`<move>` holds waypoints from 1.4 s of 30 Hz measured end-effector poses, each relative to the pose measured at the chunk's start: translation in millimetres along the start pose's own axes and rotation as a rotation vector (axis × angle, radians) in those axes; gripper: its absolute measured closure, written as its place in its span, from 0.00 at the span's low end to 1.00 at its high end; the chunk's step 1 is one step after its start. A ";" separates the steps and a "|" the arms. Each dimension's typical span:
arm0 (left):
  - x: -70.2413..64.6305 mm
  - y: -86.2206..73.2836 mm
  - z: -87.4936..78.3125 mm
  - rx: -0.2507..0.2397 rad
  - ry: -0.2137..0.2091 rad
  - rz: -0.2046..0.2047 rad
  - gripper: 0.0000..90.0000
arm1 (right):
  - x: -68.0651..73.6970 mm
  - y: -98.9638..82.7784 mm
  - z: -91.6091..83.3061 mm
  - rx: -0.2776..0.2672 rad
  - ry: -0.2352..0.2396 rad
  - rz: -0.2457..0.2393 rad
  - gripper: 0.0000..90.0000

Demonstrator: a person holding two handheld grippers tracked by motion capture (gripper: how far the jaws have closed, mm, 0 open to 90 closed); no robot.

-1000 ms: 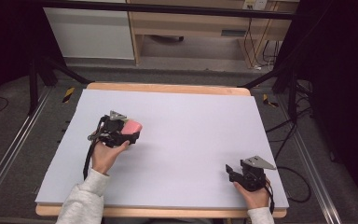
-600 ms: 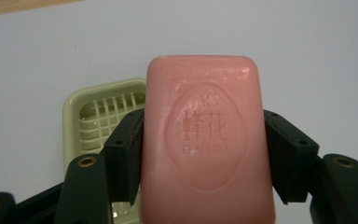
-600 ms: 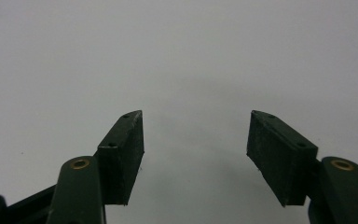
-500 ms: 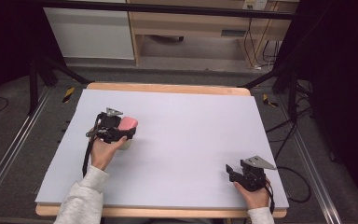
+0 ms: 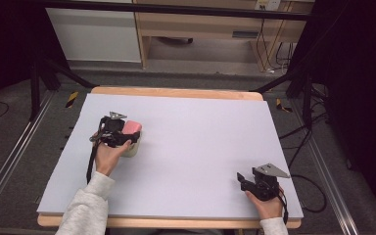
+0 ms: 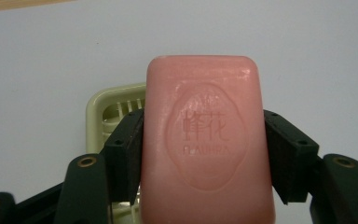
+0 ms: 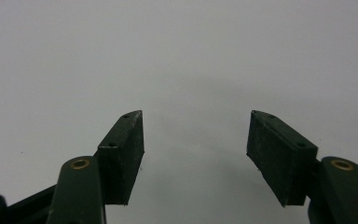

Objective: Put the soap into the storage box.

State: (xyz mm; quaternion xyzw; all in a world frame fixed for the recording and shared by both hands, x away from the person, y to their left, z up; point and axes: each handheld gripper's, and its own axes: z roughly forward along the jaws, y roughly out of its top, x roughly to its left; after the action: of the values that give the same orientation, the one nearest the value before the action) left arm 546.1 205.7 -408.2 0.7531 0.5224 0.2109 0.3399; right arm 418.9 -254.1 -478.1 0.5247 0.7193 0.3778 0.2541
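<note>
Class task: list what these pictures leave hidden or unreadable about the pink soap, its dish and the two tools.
- Soap dish, left gripper view: mostly covered by the soap and the tool's pads; whether they touch is unclear.
- Soap's near end, same view: cut off by the bottom edge.
- Soap's stamped lettering, high view: too small.
- Left tool, high view: pads hidden under its body.
- Right tool, right gripper view: gap holds nothing; the table edge lies outside that view.

Grey floor (image 5: 24,122) (cables trailing at right), wooden desk (image 5: 200,24) behind, white cabinet (image 5: 95,34), dim light.

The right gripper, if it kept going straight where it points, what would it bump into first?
Probably nothing: ahead of the right gripper lies just the bare table, as far as its own view shows.
</note>
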 end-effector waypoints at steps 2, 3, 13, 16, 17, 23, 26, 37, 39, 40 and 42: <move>1.7 0.2 1.5 0.001 0.002 -0.005 0.41 | 0.0 0.0 0.1 0.001 0.001 0.000 0.40; 2.2 0.4 2.0 0.005 0.005 -0.004 0.41 | 0.0 0.0 0.1 0.001 0.001 0.000 0.41; 6.6 -1.1 9.5 0.012 0.026 -0.012 0.41 | -0.2 0.0 0.2 0.002 0.001 0.001 0.41; 9.2 -2.6 11.9 0.018 0.031 -0.018 0.41 | -0.2 0.0 0.3 0.002 0.001 0.000 0.41; 9.9 -3.1 12.9 0.018 0.032 -0.019 0.41 | -0.2 0.0 0.3 0.002 0.001 0.000 0.41; 12.0 -6.1 19.2 0.027 0.033 -0.023 0.41 | -0.2 -0.1 0.7 0.002 0.000 -0.002 0.41; 13.4 -7.8 21.9 0.034 0.034 -0.025 0.41 | -0.2 -0.2 0.7 0.003 0.000 0.000 0.41; 19.4 -14.1 29.4 0.055 0.051 -0.039 0.41 | -0.2 -0.3 1.2 0.001 0.002 -0.008 0.41; 20.4 -14.6 30.5 0.053 0.052 -0.044 0.41 | -0.1 -0.3 1.2 0.002 0.002 -0.008 0.41; 20.7 -14.9 31.0 0.053 0.050 -0.046 0.41 | -0.1 -0.3 1.2 0.002 0.001 -0.008 0.41; 20.7 -15.9 32.3 0.056 0.050 -0.043 0.41 | -0.2 -0.3 1.1 0.001 0.001 -0.009 0.41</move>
State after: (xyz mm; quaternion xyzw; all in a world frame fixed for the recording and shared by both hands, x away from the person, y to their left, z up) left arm 565.2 219.1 -442.5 0.7453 0.5525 0.2075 0.3101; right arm 419.7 -254.1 -479.1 0.5215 0.7220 0.3765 0.2550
